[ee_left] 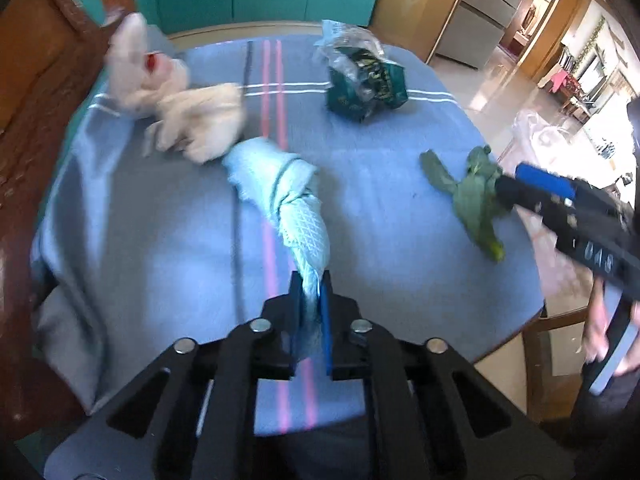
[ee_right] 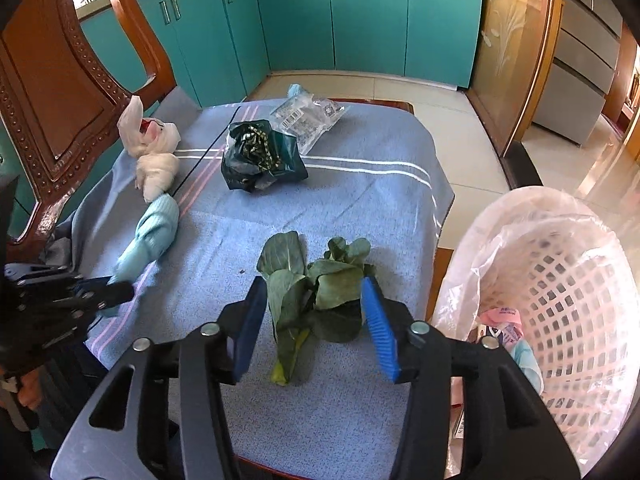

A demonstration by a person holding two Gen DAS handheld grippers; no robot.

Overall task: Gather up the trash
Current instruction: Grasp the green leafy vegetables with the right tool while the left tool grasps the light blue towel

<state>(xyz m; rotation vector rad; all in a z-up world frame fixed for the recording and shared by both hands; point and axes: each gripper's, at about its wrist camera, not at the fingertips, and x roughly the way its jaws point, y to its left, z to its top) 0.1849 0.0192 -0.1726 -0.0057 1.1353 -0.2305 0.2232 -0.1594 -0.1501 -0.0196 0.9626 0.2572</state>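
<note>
Left gripper (ee_left: 310, 280) is clamped on the near tip of the pale blue rag (ee_left: 288, 208). The rest of the rag lies along the pink stripe mid-counter, its far end touching the cream wad (ee_left: 180, 120). It's only a tip grip, so I'd lift straight up until the tail clears before swinging, or it'll drag the wad along.

Right gripper (ee_right: 316, 320) stands half open around the greens (ee_right: 316, 288); pads (ee_right: 378, 320) aren't pressing. The greens sit near the right edge of the counter (ee_right: 360, 208), loose leaves fanned out. I'd close low on the bunched stems; a grip on leaf tips would likely shed pieces.

The basket (ee_right: 560, 280) sits just off the right edge, lined and partly filled. The greens get a short, open run over the edge. The rag has to cross the counter past the right gripper, so stagger the two moves.

The dark bag (ee_right: 260, 156) and clear wrapper (ee_right: 308, 114) sit toward the far edge, out of both paths. A chair back (ee_right: 60, 100) crowds the left edge, so leave to the right.
</note>
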